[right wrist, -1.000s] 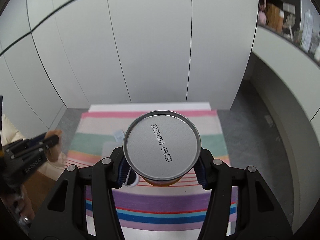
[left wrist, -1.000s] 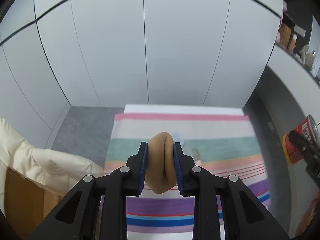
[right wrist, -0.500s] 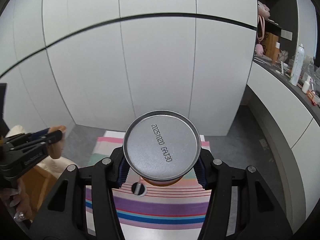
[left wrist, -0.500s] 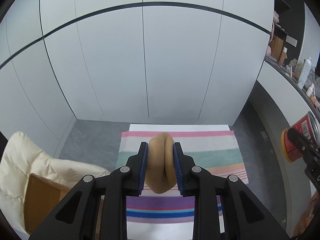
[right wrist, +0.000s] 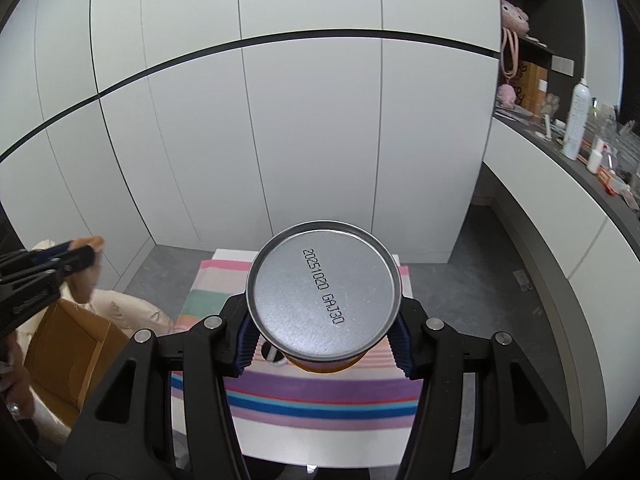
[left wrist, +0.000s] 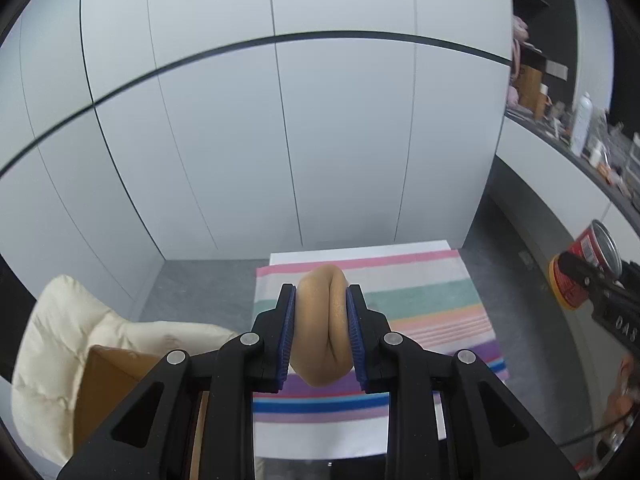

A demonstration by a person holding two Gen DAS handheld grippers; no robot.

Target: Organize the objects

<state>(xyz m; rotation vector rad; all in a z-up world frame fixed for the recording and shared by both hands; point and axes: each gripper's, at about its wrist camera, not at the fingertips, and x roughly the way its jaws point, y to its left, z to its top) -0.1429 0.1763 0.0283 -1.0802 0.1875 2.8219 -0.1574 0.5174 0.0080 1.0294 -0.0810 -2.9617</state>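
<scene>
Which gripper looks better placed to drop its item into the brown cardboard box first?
Left, probably: the left gripper, squeezing the soft tan bun-like piece, is nearer the brown cardboard box than the right gripper holding the metal can.

Printed in dark dot-matrix characters across the bare metal end of the can: "20251020 GAJ30", running diagonally. On the red label of the same can, seen from the left wrist view, a barcode patch, too small to read. On the right gripper's black body, pale letters "DAS", cut off at the frame edge.
</scene>
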